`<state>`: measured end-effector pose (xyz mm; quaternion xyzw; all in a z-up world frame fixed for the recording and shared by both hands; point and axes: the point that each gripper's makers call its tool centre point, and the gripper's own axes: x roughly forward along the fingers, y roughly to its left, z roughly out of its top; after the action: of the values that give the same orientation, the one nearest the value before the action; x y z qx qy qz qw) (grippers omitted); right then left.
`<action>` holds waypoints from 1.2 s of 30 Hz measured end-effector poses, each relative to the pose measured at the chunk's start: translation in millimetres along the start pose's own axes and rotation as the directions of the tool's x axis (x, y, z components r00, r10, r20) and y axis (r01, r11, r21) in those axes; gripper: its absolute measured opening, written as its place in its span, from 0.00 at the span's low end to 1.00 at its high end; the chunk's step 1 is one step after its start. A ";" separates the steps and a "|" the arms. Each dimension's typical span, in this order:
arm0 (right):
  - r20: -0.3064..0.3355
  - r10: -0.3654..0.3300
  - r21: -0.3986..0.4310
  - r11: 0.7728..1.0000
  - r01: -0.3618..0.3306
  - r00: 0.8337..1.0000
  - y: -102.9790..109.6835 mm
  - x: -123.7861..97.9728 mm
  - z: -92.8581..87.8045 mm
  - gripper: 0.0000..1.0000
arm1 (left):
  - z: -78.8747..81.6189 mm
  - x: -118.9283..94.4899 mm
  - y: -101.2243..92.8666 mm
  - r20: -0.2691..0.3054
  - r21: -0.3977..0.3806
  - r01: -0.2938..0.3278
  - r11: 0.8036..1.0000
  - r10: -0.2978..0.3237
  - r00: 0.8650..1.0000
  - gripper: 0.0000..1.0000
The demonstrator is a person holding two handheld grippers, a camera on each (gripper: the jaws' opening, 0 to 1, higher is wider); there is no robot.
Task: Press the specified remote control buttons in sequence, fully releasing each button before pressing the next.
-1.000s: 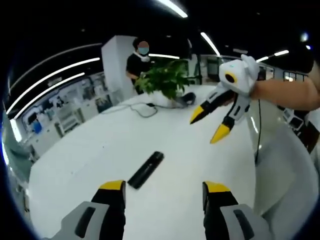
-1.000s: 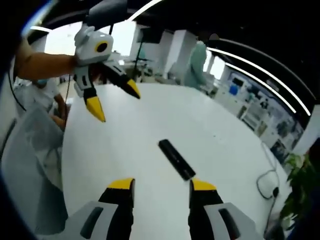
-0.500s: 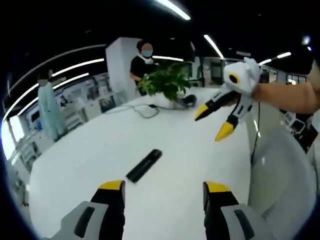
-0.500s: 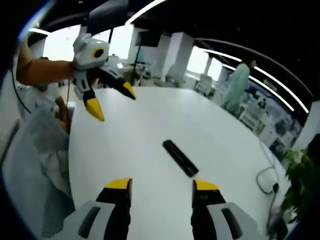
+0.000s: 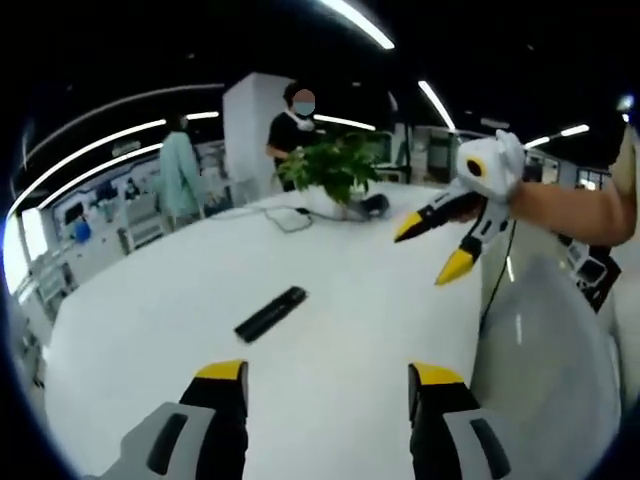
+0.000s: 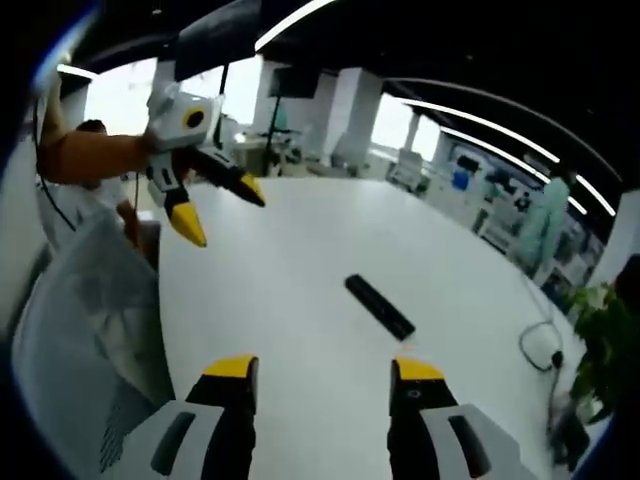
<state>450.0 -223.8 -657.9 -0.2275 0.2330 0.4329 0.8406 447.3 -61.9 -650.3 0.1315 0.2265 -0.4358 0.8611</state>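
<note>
A black remote control [image 5: 270, 313] is seen lying left of centre on the white bench [image 5: 350, 330], untouched, with both grippers' fingers apart above it; one fingertip should be lowered squarely onto the first button.

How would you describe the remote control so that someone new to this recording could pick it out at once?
Start from the big white table that both grippers hang over. Near its middle lies the remote control, also visible in the right gripper view. It is a slim black bar lying flat, alone on bare tabletop, well apart from the potted plant and the cable at the far edge.
</note>
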 end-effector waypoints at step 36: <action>0.174 -0.033 0.139 0.990 0.009 0.984 57.4 -47.9 6.1 0.73 | -1.7 -30.4 -57.9 0.109 -0.079 0.035 0.996 -0.026 0.994 0.83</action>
<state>378.6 -220.1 -635.3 -0.1323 0.1847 0.4254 0.8760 384.2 -74.2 -638.1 0.0694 0.1989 -0.4460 0.8699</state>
